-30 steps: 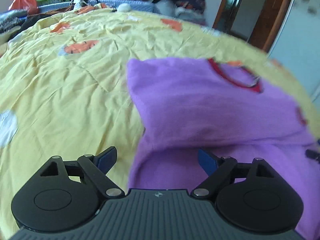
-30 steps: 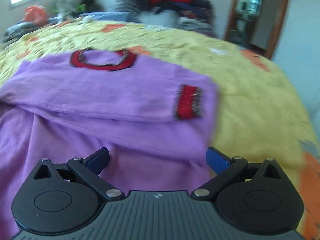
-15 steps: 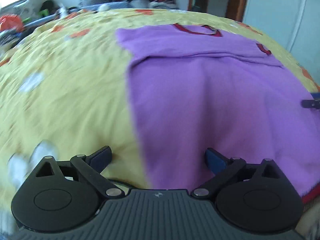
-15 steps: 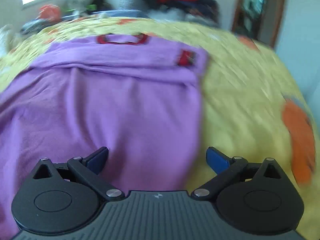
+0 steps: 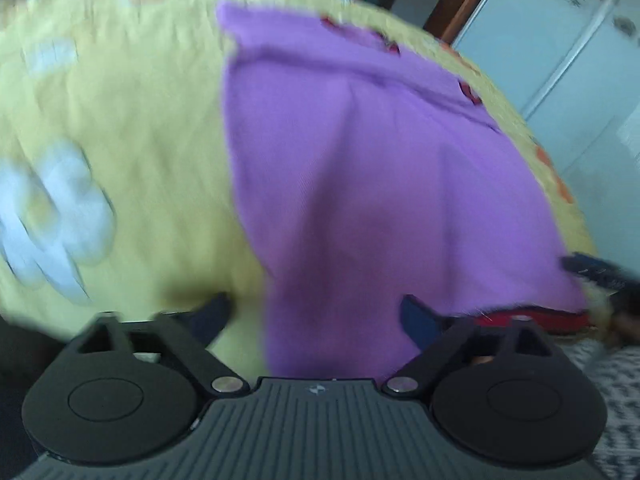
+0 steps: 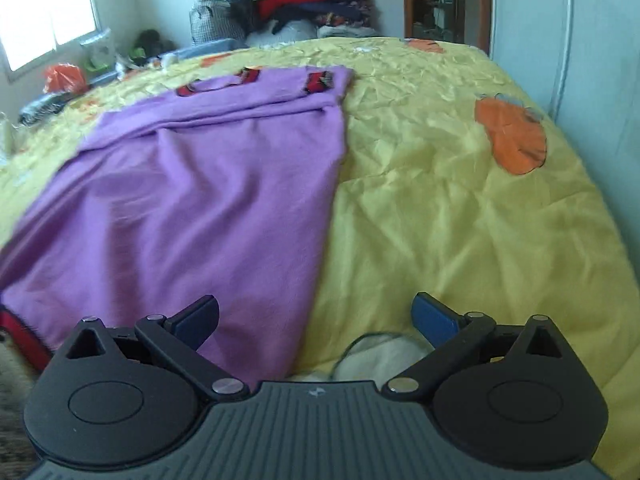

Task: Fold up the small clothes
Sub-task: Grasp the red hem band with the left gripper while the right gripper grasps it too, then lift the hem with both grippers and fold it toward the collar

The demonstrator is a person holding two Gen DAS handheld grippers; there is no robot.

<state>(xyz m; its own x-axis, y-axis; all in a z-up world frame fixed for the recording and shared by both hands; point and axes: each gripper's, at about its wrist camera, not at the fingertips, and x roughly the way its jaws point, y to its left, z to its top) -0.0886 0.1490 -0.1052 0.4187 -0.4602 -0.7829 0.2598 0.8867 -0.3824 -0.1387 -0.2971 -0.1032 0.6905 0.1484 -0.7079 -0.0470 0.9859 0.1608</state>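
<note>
**A:** Left gripper [image 5: 316, 314] is over the near left corner of the purple sweater [image 5: 372, 168], jaws closing in. The sweater's left edge and hem corner sit right between the fingers, though the pads aren't pressing on the knit.

**B:** And that picture is smeared with blur. The sweater lies flat on the yellow quilt [image 5: 140, 120], stretching away ahead of the jaws, neckline at the far end.

**A:** Over to the right gripper [image 6: 316, 316]: jaws spread wide, nothing pinched.

**B:** The sweater's [image 6: 208, 184] right edge runs in between them, cloth under the left finger [image 6: 196, 318], bare yellow quilt [image 6: 460, 208] under the right one. Red hem band [image 6: 18, 334] sits off to the left of the jaws.

**A:** Sleeves folded across the chest, red cuffs [image 6: 318, 82] up by the collar, far ahead of the fingers.

**B:** Piled clothes [image 6: 296, 0] beyond the bed, well apart.
</note>
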